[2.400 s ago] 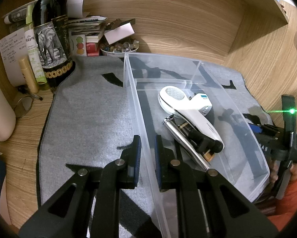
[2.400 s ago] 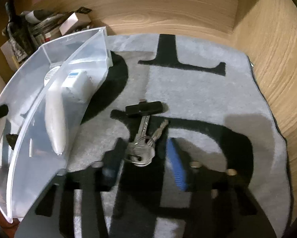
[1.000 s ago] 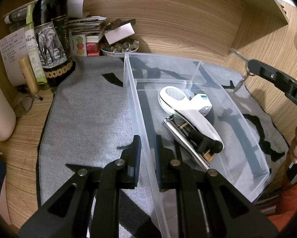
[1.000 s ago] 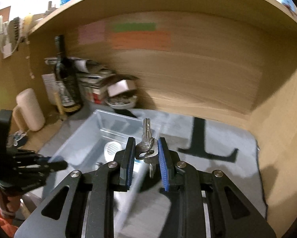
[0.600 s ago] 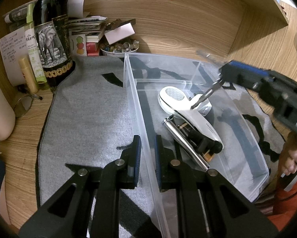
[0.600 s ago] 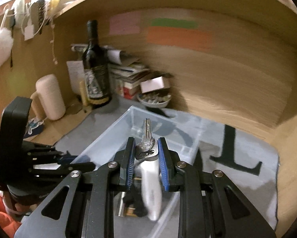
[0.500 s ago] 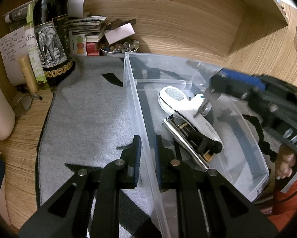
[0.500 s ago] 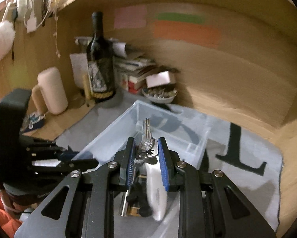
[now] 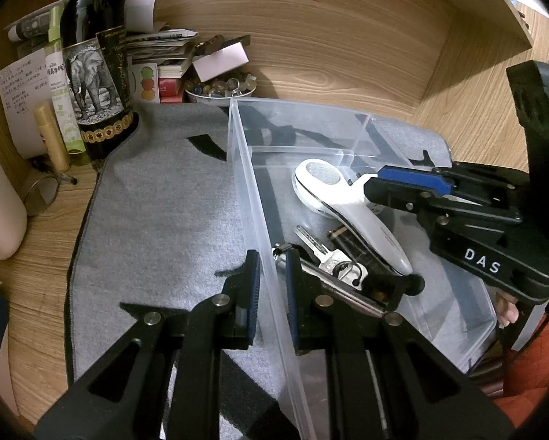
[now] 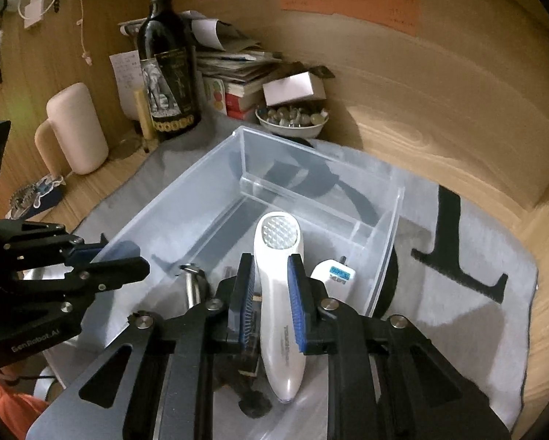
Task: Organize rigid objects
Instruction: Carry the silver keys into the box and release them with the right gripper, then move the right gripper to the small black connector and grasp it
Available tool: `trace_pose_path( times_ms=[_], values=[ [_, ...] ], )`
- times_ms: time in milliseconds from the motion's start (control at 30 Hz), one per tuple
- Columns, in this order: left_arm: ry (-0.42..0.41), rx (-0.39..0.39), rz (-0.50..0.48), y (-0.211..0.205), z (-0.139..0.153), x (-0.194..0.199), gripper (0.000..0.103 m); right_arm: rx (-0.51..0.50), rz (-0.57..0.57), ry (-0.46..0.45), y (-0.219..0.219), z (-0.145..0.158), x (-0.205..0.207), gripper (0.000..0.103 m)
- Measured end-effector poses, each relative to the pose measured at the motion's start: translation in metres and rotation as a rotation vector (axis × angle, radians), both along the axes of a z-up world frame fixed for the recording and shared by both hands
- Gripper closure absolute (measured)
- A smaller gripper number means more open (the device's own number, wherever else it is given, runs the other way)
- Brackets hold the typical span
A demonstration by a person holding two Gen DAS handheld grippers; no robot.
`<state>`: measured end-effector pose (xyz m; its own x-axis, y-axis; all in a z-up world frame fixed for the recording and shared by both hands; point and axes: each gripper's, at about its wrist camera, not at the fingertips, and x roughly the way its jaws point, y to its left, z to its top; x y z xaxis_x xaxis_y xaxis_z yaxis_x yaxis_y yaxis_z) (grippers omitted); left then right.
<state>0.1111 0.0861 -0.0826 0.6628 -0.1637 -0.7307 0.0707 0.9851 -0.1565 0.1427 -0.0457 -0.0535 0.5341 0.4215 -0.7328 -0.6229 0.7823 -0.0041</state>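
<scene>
Left claw: its two blue-padded fingers are pressed on the near long wall of the clear plastic bin, one pad outside and one pad inside, so it pinches this wall.
Right claw: it hangs over the bin with the fingers spread and nothing between the pads; in its own view the white handheld device shows in the gap below them. In the left wrist view it enters from 3 o'clock.
Keys: a silver bunch on a ring, lying inside the bin on the floor of the large compartment, just beside the inner finger of the left claw, at about 5 o'clock in the left wrist view.
White handheld device: it lies along the bin with its round textured head toward the far end.
Metal tube: a shiny cylinder in the bin, at 9 o'clock from the white device.
White plug adapter: in the bin, at 3 o'clock from the white device, near the right wall.
Bin: it stands on a grey mat with black letters, which covers the wooden tabletop.
Wine bottle: upright at 11 o'clock, with an elephant label.
Bowl of marbles: just behind the far end of the bin, at 12 o'clock.
</scene>
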Motion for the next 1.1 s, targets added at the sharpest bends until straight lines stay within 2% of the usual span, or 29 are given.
trace_pose_path(
  times_ms=[167, 300, 500, 800, 933, 1100],
  values=[
    [0.000, 0.001, 0.000, 0.000, 0.000, 0.000, 0.091, 0.020, -0.013, -0.018, -0.006, 0.007, -0.002, 0.084],
    [0.000, 0.001, 0.000, 0.000, 0.000, 0.000, 0.091, 0.041, -0.055, -0.053, -0.020, 0.016, -0.002, 0.056],
    [0.000, 0.000, 0.000, 0.000, 0.000, 0.000, 0.091, 0.070, -0.178, -0.111, -0.055, 0.032, 0.003, 0.036],
    [-0.001, 0.000, 0.000, 0.000, 0.000, 0.000, 0.091, 0.052, -0.390, -0.086, -0.115, 0.026, 0.027, 0.036],
    [0.000, -0.001, 0.000, 0.000, 0.000, 0.000, 0.091, 0.039, -0.412, -0.030, -0.124, 0.011, 0.035, 0.036],
    [0.000, 0.000, -0.001, 0.000, 0.000, 0.000, 0.091, 0.006, -0.380, 0.049, -0.119, -0.015, 0.038, 0.036]
  ],
)
